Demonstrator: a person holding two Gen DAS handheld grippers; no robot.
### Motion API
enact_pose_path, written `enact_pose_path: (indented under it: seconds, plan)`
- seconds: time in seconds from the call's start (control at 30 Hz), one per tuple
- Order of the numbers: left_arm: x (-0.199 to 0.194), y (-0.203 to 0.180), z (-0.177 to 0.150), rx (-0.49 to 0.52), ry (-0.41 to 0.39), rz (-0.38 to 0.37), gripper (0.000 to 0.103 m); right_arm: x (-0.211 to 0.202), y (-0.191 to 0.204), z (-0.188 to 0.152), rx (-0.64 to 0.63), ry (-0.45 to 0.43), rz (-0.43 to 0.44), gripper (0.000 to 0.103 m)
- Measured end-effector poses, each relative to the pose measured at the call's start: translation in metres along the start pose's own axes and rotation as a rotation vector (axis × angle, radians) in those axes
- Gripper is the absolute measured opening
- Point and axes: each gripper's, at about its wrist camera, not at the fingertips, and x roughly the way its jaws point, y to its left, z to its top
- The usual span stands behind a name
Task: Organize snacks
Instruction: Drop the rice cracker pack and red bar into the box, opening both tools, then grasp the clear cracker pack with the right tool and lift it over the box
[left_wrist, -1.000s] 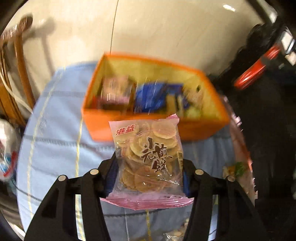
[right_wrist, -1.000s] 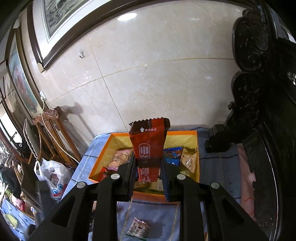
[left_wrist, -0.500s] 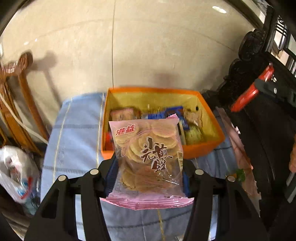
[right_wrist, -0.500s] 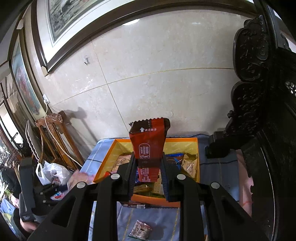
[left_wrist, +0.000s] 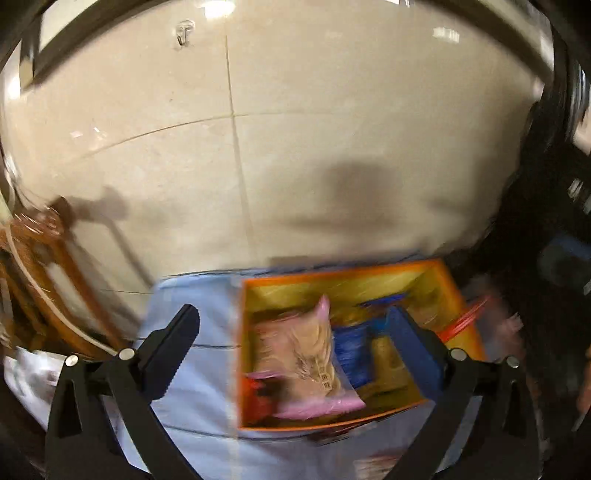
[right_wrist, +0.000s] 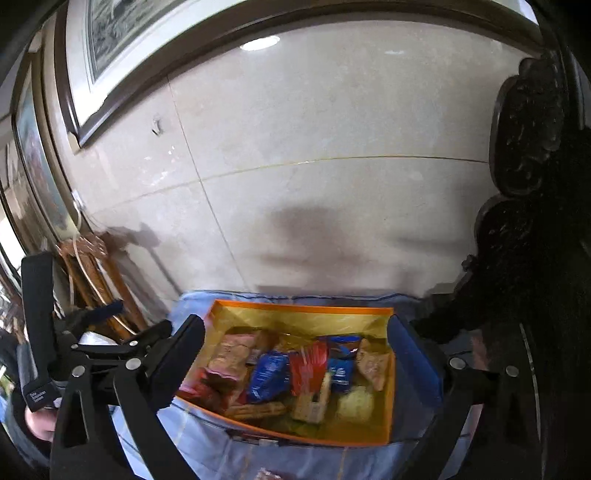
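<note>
The orange box (left_wrist: 332, 275) with a yellow lining stands on a light blue cloth (left_wrist: 207, 376). A pink-edged bag of round crackers (left_wrist: 310, 362) lies tilted at the box's left end, on other packets. My left gripper (left_wrist: 291, 317) hovers above it, its jaws opening wide and nothing between the pads. In the right wrist view, the box (right_wrist: 303, 308) holds several packets, with a red packet (right_wrist: 308, 365) loose among the blue ones. My right gripper (right_wrist: 295, 325) is above the box, its jaws opening, and no pad touches the red packet.
A wooden chair (left_wrist: 37, 266) and a white plastic bag (left_wrist: 22, 369) stand left of the table. Dark carved furniture (right_wrist: 524, 129) rises on the right. A tiled wall with a framed picture (right_wrist: 110, 44) lies behind. A loose snack (right_wrist: 266, 474) lies on the cloth near the front.
Both grippers have gone from shut to wide open. The cracker bag has dropped from the left one into the box, the red packet from the right one. The left gripper rose.
</note>
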Motion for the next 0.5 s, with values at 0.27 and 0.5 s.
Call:
enact_pose_path:
  seconds: [0.27,0.5]
  plan:
    - [-0.017,0.012,-0.102,0.041,0.183,-0.001,0.099,-0.011,0.002,-0.074,0.039,0.134,-0.010,0.099]
    - [-0.067,-0.007,-0.278,0.042,0.385,-0.008,0.099,0.072,0.035,-0.212,0.028,0.499,-0.048,0.099]
